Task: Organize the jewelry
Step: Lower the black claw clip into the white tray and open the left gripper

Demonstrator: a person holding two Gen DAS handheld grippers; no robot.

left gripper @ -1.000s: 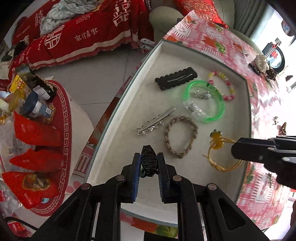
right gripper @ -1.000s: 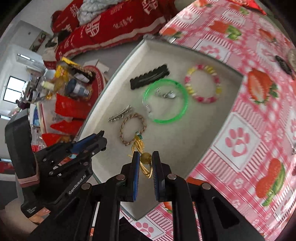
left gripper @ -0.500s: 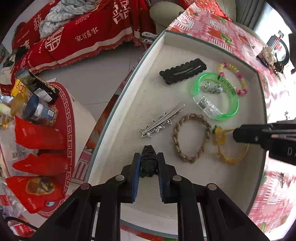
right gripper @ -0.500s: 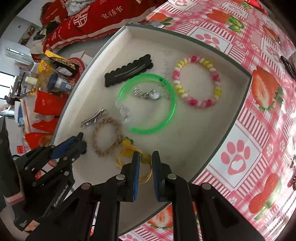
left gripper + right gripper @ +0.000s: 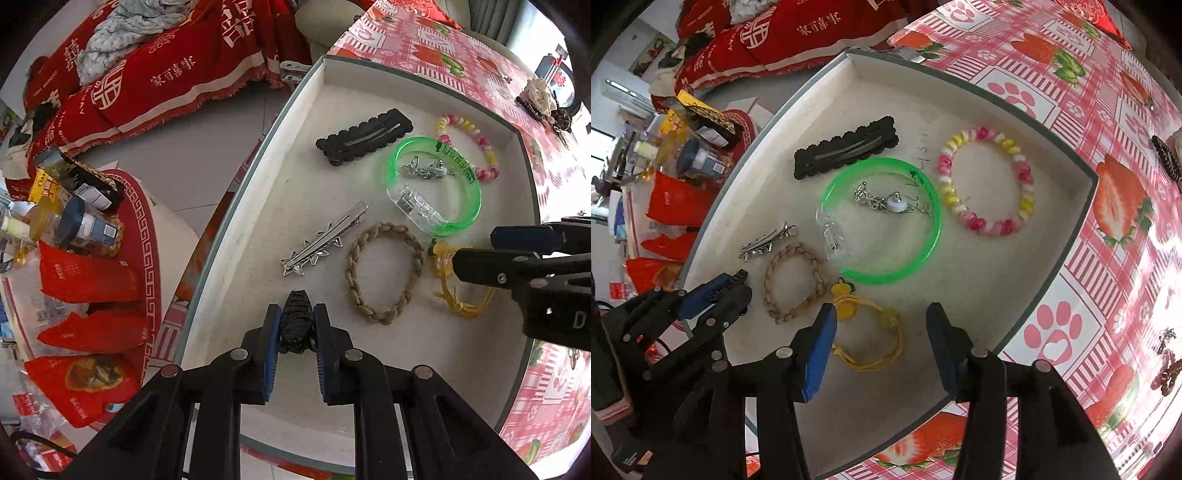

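While left tongs [image 5: 295,328] grip clip [image 5: 295,321], right tongs [image 5: 881,350] spread

black claw clip [image 5: 295,320] upright over tray [image 5: 258,206], yellow cord bracelet [image 5: 871,339] flat inside

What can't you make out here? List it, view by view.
- Left wrist view: the lower part of the black clip is hidden between the left gripper fingers.
- Left wrist view: the right gripper covers part of the yellow cord bracelet.
- Right wrist view: the pen marks on the tray floor are too small to read.
- Right wrist view: the trinkets on the tablecloth blur near the edge.
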